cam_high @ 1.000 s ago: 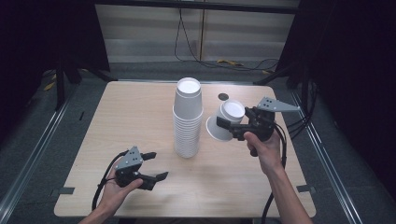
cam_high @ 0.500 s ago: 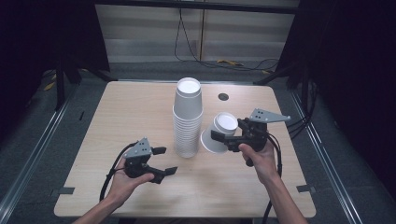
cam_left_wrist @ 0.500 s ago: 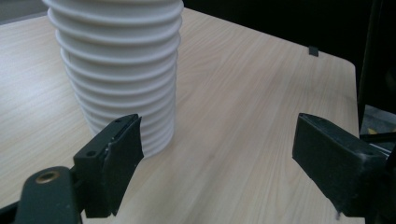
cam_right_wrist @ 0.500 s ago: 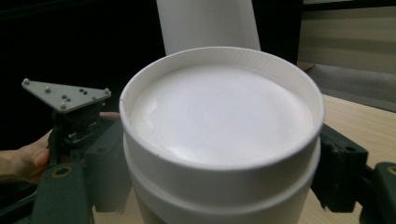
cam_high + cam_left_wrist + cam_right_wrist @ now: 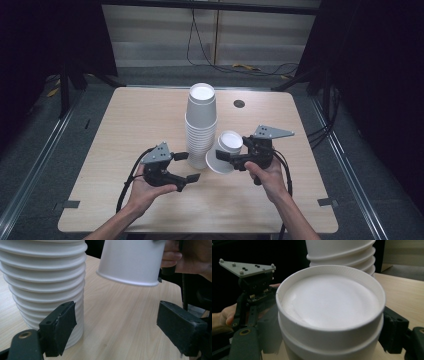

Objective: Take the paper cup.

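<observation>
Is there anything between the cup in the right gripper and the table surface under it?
Nothing visible. The right gripper holds the white cup upside down and tilted, to the right of the cup stack. In the left gripper view bare wood of the table lies under its rim. The left gripper stands open, off to the side.

The cup stack (image 5: 45, 290) loses its top past the upper edge of the left gripper view, and again in the right gripper view. The held cup (image 5: 329, 315) hides most of the right gripper's jaws and runs off the bottom edge. The small dark disc (image 5: 239, 104) on the table (image 5: 125, 125) is too small to identify.
</observation>
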Demonstrator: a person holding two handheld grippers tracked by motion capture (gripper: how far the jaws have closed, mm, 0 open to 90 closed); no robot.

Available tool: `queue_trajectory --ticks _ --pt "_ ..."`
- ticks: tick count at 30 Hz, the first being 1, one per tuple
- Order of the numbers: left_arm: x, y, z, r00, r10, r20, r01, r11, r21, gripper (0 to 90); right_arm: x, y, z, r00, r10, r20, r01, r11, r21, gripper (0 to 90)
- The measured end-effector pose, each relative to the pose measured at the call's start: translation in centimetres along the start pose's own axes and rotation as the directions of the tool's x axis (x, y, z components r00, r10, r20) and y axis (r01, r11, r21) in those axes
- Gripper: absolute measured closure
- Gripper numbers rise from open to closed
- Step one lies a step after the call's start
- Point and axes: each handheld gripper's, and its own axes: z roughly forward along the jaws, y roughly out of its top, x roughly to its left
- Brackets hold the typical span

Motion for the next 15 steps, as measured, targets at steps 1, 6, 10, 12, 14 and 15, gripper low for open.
queue_trajectory --ticks 1,6,10,12,14,15 --pt "-0.1 0.0 -0.2 1.0 0.007 -0.001 -0.007 1.0 -0.001 16.3 0.0 -0.2 0.2 1.0 0.003 -0.006 -0.003 1.0 0.002 21.1" --pt "-0.3 -0.2 -0.4 0.9997 0.001 0.026 0.0 0.9999 -0.016 20.1 0.2 -0.8 0.6 0.9994 -0.008 -0.033 0.008 1.0 0.002 21.1" --pt "-0.4 -0.3 -0.2 0.9993 0.002 0.037 -0.001 0.9999 -0.017 16.5 0.2 -1.3 1.0 0.9989 0.002 -0.048 -0.002 1.0 0.002 21.2" --pt "-0.5 -0.4 0.0 0.9986 0.011 0.052 -0.011 0.9999 -0.002 17.9 0.3 -1.7 1.3 0.9989 0.005 -0.046 -0.004 1.0 0.024 21.2" --pt "-0.7 -0.6 0.2 0.9982 0.009 0.06 -0.01 0.9999 0.006 18.1 0.4 -2.0 1.7 0.9984 0.004 -0.057 -0.002 0.999 0.038 21.2" --pt "-0.7 -0.8 0.3 0.9979 0.007 0.065 -0.008 0.9999 0.01 18.0 0.5 -2.1 1.9 0.998 0.009 -0.063 -0.006 0.999 0.046 21.2"
